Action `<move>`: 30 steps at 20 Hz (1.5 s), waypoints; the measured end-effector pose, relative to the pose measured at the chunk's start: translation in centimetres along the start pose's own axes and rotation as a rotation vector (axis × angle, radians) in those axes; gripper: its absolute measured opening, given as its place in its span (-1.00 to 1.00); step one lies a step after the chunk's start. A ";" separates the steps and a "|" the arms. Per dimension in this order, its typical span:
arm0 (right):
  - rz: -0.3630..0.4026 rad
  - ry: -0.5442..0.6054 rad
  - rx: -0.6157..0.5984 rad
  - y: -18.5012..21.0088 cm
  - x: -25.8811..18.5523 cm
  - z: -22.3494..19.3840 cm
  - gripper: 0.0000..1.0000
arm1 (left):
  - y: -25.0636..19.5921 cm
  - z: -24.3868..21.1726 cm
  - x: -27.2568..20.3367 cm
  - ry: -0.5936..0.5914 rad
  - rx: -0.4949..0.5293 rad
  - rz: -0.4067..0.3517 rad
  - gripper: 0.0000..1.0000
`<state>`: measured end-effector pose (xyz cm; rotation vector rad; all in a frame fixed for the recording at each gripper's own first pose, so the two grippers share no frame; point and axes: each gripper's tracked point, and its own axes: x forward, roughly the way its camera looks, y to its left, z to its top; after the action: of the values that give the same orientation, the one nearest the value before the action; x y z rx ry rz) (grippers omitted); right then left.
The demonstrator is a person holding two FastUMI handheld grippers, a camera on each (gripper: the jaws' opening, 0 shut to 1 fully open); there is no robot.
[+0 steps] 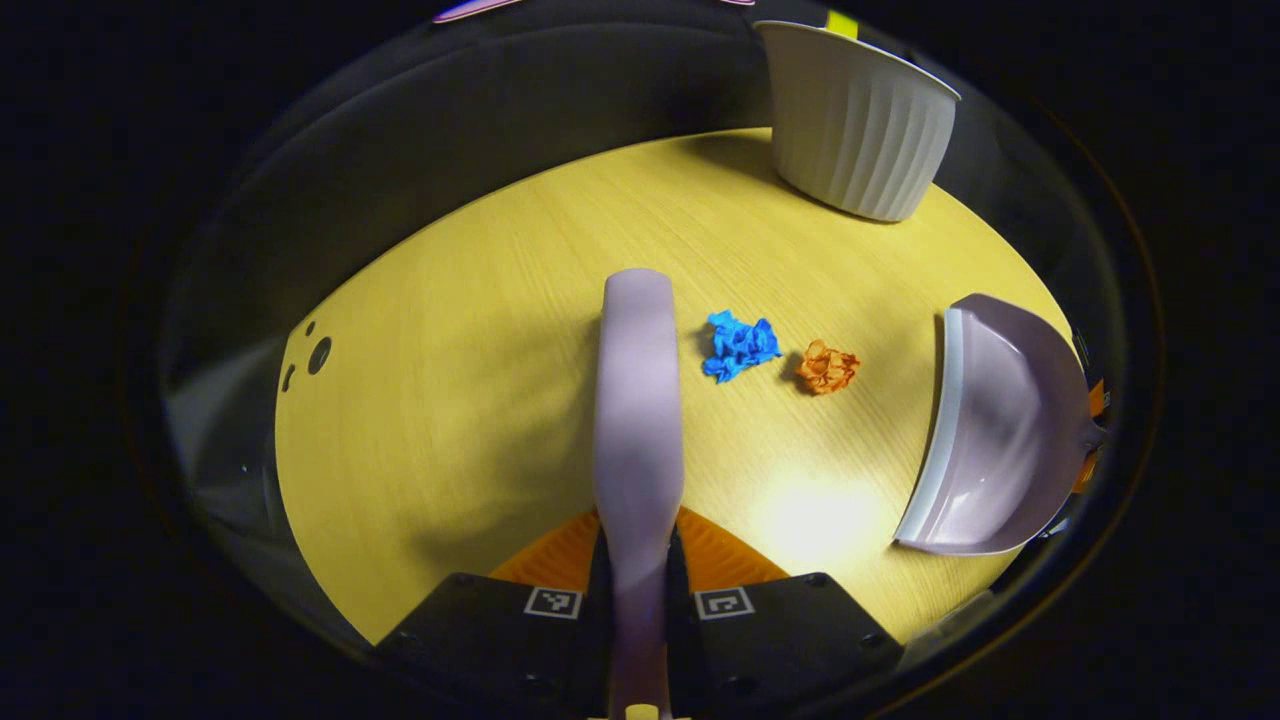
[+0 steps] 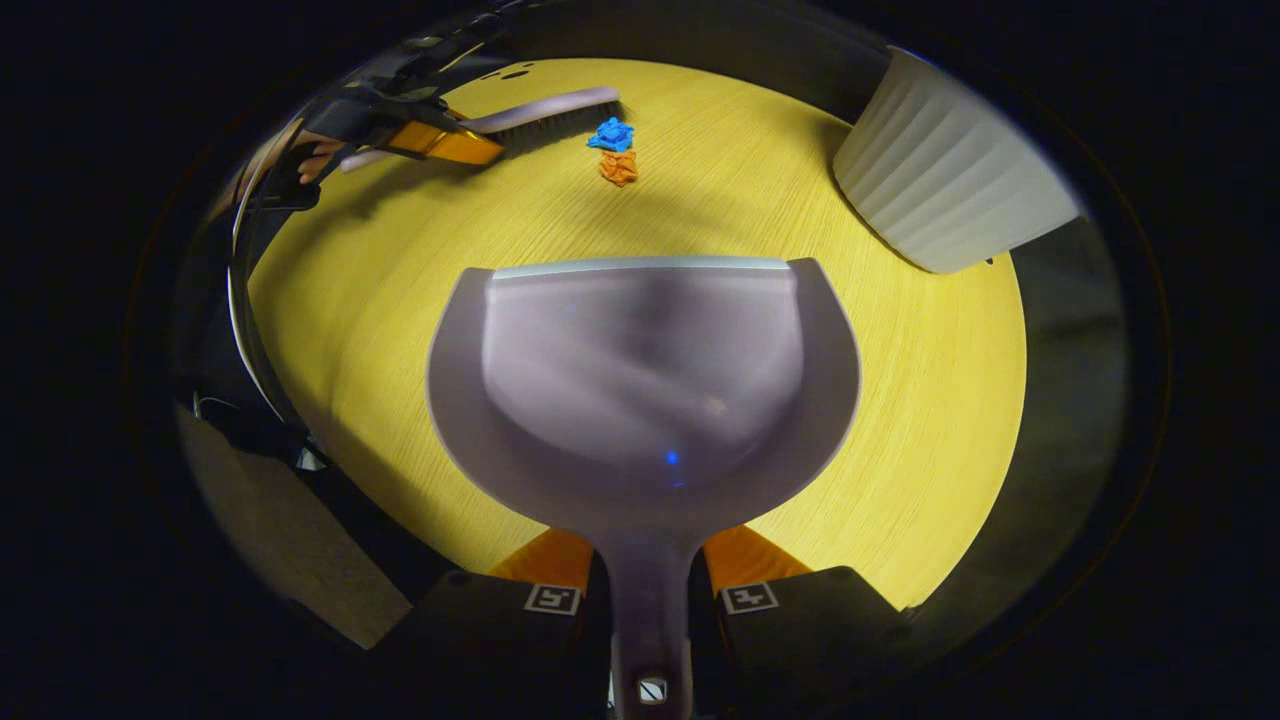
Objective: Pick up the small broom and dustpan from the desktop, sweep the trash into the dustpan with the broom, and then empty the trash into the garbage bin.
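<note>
Mostly bare yellow desktop (image 1: pixel 480 380), white bin (image 1: pixel 860 120) at its edge.

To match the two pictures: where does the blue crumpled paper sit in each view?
Left gripper view: blue crumpled paper at centre, just right of the broom, with the orange crumpled paper to its right.
Right gripper view: blue crumpled paper near the top, beyond the dustpan.
Shared landmark: the white ribbed bin.

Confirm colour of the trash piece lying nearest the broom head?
Blue: the crumpled scrap beside the broom, clearest in the left gripper view. The orange scrap lies farther off.
</note>
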<state>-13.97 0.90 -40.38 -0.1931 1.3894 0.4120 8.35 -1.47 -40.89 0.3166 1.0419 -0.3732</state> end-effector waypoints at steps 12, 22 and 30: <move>0.016 -0.037 -0.001 -0.1 0.7 0.4 -0.28 | -11.0 -1.4 -1.9 -0.013 0.227 -0.340 -0.46; 0.007 -0.102 0.064 0.3 1.5 0.7 -0.29 | -15.3 -1.1 -5.2 -0.039 0.139 -0.457 -0.43; -0.069 -0.176 0.257 0.3 -0.8 1.5 -0.29 | -5.3 -2.6 -7.4 -0.167 -0.010 -0.181 -0.47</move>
<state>-12.81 1.61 -39.24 0.0058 1.2452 0.1858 0.69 -3.98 -35.98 0.1787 0.9100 -0.5474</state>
